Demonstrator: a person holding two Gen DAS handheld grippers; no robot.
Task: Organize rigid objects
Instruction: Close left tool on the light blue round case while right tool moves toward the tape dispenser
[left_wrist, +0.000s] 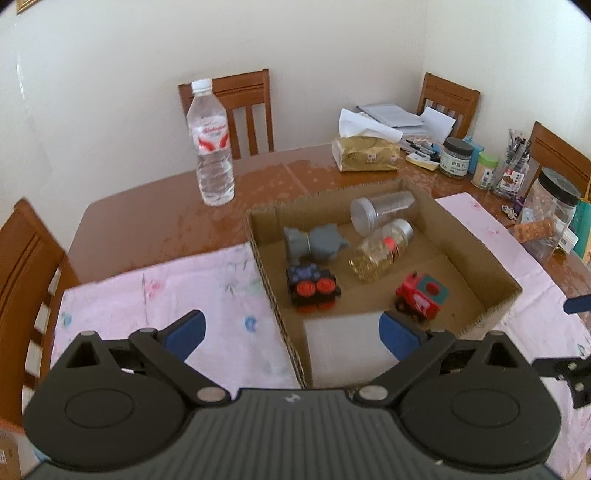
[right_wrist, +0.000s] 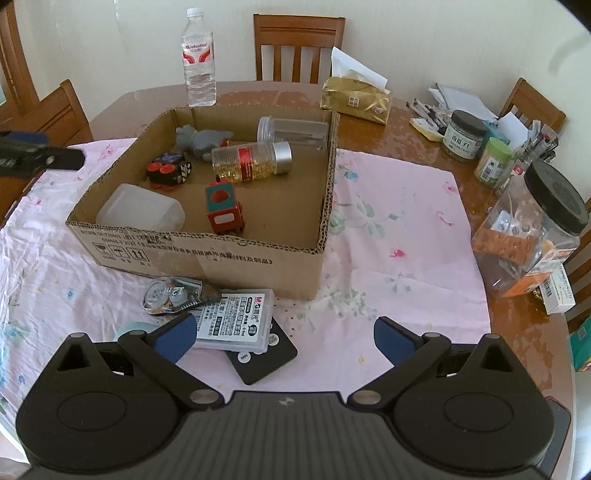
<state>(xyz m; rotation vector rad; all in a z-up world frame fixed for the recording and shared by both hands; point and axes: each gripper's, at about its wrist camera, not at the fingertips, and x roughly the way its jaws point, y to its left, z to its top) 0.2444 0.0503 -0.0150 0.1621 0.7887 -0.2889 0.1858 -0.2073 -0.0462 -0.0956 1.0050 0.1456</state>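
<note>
Collecting the loose pieces still lying outside the cardboard box (right_wrist: 207, 258) looks like the step in hand. Left gripper (left_wrist: 291, 332) hangs over the box's near corner with its jaws spread wide and nothing between them; a translucent white container (left_wrist: 343, 347) lies in the box right under it. Right gripper (right_wrist: 284, 338) is likewise wide open and empty, poised above the pink cloth (right_wrist: 399, 236).

From the right wrist view, going left to right along the box front: a clear tape dispenser (right_wrist: 173, 293) at 10 o'clock of the right gripper, a plastic refill case (right_wrist: 236, 317) at 11 o'clock, and a black card (right_wrist: 264, 360) tucked beneath it. Taking the refill case first seems wise, since it rests on the card; pinching it across its short sides should hold best.

Inside the box lie a black toy train (right_wrist: 168, 171), a grey figure (right_wrist: 201, 140), a red toy train (right_wrist: 223, 210), a gold-filled bottle (right_wrist: 251, 162) and a clear jar (right_wrist: 291, 131). Its front wall stands in the way, so any lift must clear that. A water bottle (right_wrist: 197, 55) stands behind at 11 o'clock, and a black-lidded jar (right_wrist: 532, 229) at 2 o'clock.
</note>
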